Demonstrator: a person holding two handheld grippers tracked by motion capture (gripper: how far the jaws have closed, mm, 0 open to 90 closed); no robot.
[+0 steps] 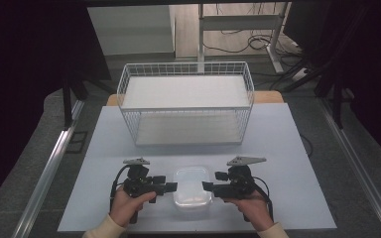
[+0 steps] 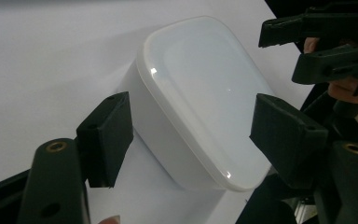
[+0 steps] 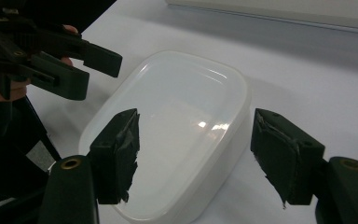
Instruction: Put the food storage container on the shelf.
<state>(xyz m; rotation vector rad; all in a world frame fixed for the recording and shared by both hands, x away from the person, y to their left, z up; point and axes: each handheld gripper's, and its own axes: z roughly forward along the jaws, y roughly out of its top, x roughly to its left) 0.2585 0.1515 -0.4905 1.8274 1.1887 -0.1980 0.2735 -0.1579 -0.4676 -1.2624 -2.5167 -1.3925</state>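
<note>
Container, lidded, on worktop; left gripper at 9 o'clock, right gripper at 3; fingers open, empty. Likely pre-grasp; next, close on its sides.

Your forearms run off the high view's edge at six o'clock. In the left gripper view, your right hand is cropped at three o'clock, and the box's contents stay hidden under its lid.
</note>
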